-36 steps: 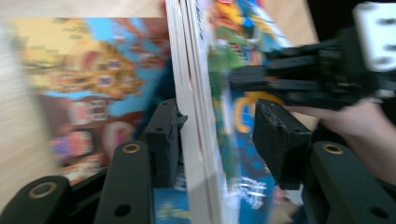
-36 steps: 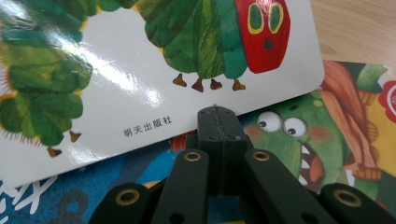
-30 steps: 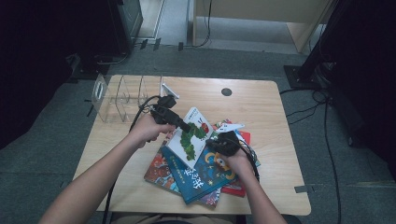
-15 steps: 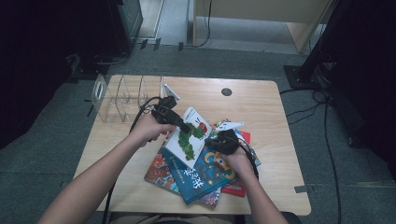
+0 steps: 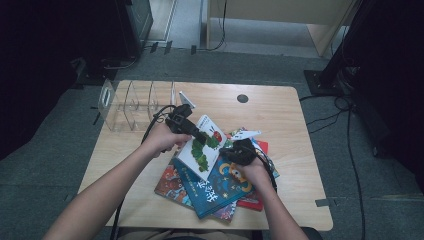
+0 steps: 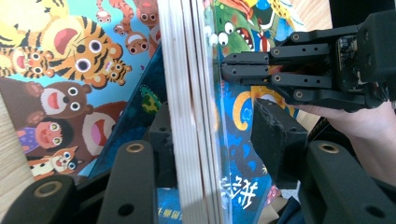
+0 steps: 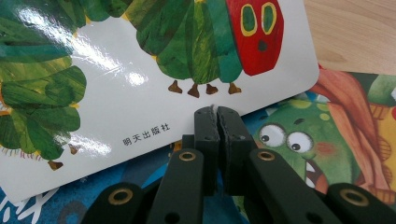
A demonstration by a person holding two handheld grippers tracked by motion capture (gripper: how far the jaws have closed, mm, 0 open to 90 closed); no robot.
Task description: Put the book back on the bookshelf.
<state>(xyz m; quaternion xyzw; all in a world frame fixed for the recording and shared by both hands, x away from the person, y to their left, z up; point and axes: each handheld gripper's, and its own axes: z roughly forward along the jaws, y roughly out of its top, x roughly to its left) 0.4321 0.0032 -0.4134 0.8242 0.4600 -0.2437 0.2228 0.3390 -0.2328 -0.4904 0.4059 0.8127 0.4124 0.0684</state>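
Note:
A white caterpillar board book [image 5: 205, 147] stands tilted on its edge over a pile of picture books. My left gripper [image 5: 196, 134] straddles its upper edge. In the left gripper view the thick page block [image 6: 191, 93] runs between the jaws of the left gripper [image 6: 212, 135]. The left pad [image 6: 161, 140] lies against it and the right pad [image 6: 275, 140] stands a little off it. My right gripper [image 5: 234, 148] is shut with nothing in it. Its closed tips [image 6: 224, 70] touch the book's cover. In the right gripper view, the right gripper [image 7: 217, 112] meets the white cover [image 7: 140, 93] near its lower edge.
Under the white book lie a blue book [image 5: 215, 187], a tiger-and-bear book [image 5: 170, 182] and a red one [image 5: 250, 202]. A clear plastic divider rack [image 5: 132, 102] stands at the table's back left. The wooden table [image 5: 285, 125] has a dark round hole [image 5: 242, 98] at the back.

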